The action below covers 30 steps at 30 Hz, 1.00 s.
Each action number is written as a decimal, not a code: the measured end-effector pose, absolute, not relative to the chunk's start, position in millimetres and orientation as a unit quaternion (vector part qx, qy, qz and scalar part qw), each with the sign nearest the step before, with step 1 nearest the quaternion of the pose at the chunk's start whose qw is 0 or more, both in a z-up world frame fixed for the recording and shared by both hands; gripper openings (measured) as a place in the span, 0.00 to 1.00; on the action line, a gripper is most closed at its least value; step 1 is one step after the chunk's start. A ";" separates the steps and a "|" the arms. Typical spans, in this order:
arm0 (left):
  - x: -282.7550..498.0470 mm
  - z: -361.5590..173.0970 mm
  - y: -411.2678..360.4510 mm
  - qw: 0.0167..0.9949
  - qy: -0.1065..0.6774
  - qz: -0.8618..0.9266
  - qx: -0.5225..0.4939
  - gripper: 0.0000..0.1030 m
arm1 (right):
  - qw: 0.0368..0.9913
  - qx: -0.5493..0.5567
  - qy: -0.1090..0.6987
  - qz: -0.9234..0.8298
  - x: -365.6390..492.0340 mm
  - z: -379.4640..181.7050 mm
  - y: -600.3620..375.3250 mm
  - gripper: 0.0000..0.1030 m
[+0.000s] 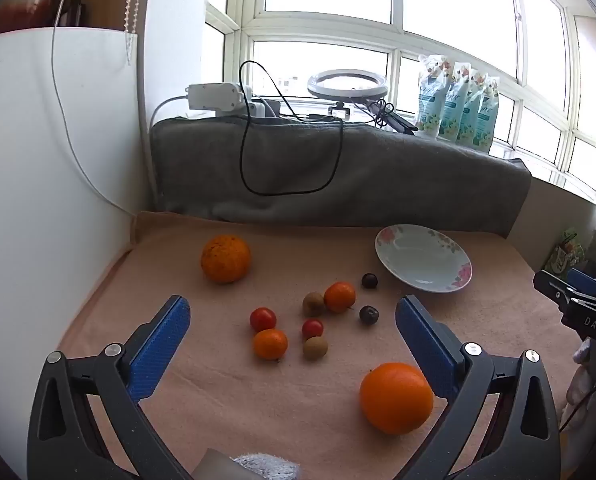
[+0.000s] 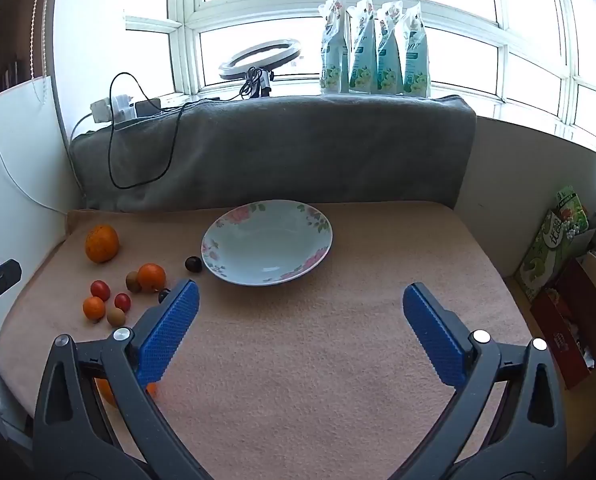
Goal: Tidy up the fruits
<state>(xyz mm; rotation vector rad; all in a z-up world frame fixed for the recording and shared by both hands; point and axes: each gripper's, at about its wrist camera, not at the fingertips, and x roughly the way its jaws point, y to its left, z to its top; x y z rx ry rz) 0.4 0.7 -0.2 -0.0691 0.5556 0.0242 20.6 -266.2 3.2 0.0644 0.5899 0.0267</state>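
Note:
A floral plate (image 1: pixel 422 258) (image 2: pixel 266 242) lies empty on the peach cloth. Left of it lie loose fruits: a large orange (image 1: pixel 225 258) (image 2: pixel 101 243) at the back, a second large orange (image 1: pixel 396 397) near my left gripper's right finger, two small oranges (image 1: pixel 339 297) (image 1: pixel 269 344), two red tomatoes (image 1: pixel 262 319) (image 1: pixel 312 328), two brown fruits (image 1: pixel 313 303) (image 1: pixel 315 347) and two dark plums (image 1: pixel 369 280) (image 1: pixel 368 314). My left gripper (image 1: pixel 293 314) is open and empty above the fruit cluster. My right gripper (image 2: pixel 300 300) is open and empty in front of the plate.
A grey blanket (image 1: pixel 338 172) covers the raised ledge behind the cloth, with cables, a ring light (image 1: pixel 348 85) and several pouches (image 1: pixel 458 100) on the sill. A white board (image 1: pixel 37 180) stands at the left. Boxes (image 2: pixel 566 280) sit off the right edge.

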 end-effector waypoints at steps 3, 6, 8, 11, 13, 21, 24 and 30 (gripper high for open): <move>1.5 1.6 -2.9 0.961 0.274 0.014 -0.034 0.99 | 0.957 0.046 0.287 0.017 17.6 5.3 -266.8 1.00; 2.2 2.3 -4.1 0.962 0.272 0.013 -0.034 0.99 | 0.956 0.045 0.291 0.020 18.7 6.1 -268.4 1.00; 1.2 2.6 -2.2 0.962 0.271 0.012 -0.035 0.99 | 0.956 0.046 0.289 0.021 18.1 7.7 -268.2 1.00; 0.4 1.4 -0.2 0.962 0.271 0.011 -0.039 0.99 | 0.956 0.044 0.290 0.019 17.8 6.9 -262.8 1.00; -0.5 2.1 -0.6 0.962 0.271 0.011 -0.036 0.99 | 0.955 0.043 0.293 0.021 18.2 5.8 -262.4 1.00; -0.4 3.6 -4.6 0.962 0.270 0.010 -0.033 0.99 | 0.952 0.050 0.300 0.023 19.9 4.9 -266.2 1.00; -1.1 3.4 -4.5 0.962 0.270 0.008 -0.034 0.99 | 0.952 0.056 0.300 0.022 18.2 0.9 -266.0 1.00; -1.2 3.3 -4.9 0.962 0.271 0.008 -0.035 0.99 | 0.952 0.058 0.300 0.024 18.0 1.8 -267.8 1.00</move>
